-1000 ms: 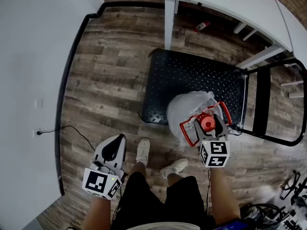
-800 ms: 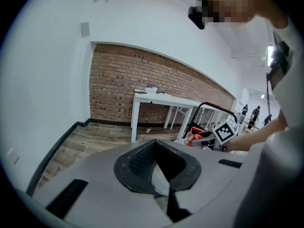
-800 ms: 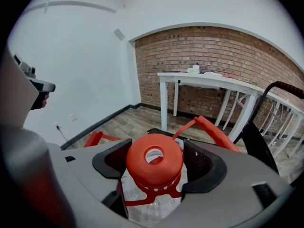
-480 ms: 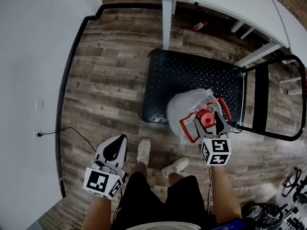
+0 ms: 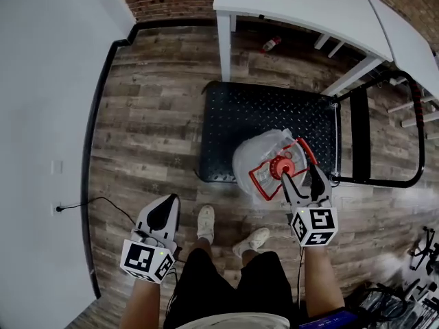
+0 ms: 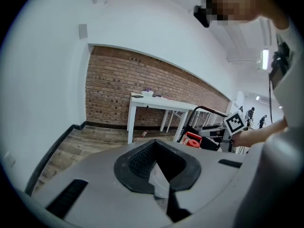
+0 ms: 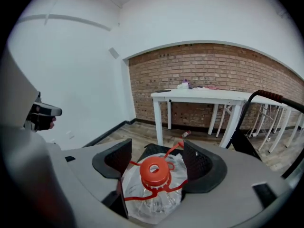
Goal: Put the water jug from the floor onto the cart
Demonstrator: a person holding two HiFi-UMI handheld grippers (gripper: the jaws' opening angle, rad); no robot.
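The water jug [image 5: 259, 162] is clear plastic with a red cap [image 5: 280, 166] and a red carry handle. It hangs tilted over the near edge of the black cart deck [image 5: 260, 112], cap toward me. My right gripper [image 5: 300, 177] is shut on it, a jaw on each side of the cap. In the right gripper view the jug [image 7: 152, 194] fills the gap of the right gripper [image 7: 156, 167]. My left gripper [image 5: 163, 211] hangs by my left leg, shut and empty. In the left gripper view the left gripper [image 6: 159, 175] points toward the table, and the jug [image 6: 192, 139] shows small.
The cart's black push handle [image 5: 411, 129] stands at the right. A white table [image 5: 295, 5] stands behind the cart with a small bottle [image 5: 271, 44] on the floor under it. A cable [image 5: 110, 201] runs from a wall socket at the left. My shoes [image 5: 204, 219] stand just short of the cart.
My right gripper has carried the jug a little to the left along the cart's near edge. The head view has shifted forward. The left gripper has stayed put.
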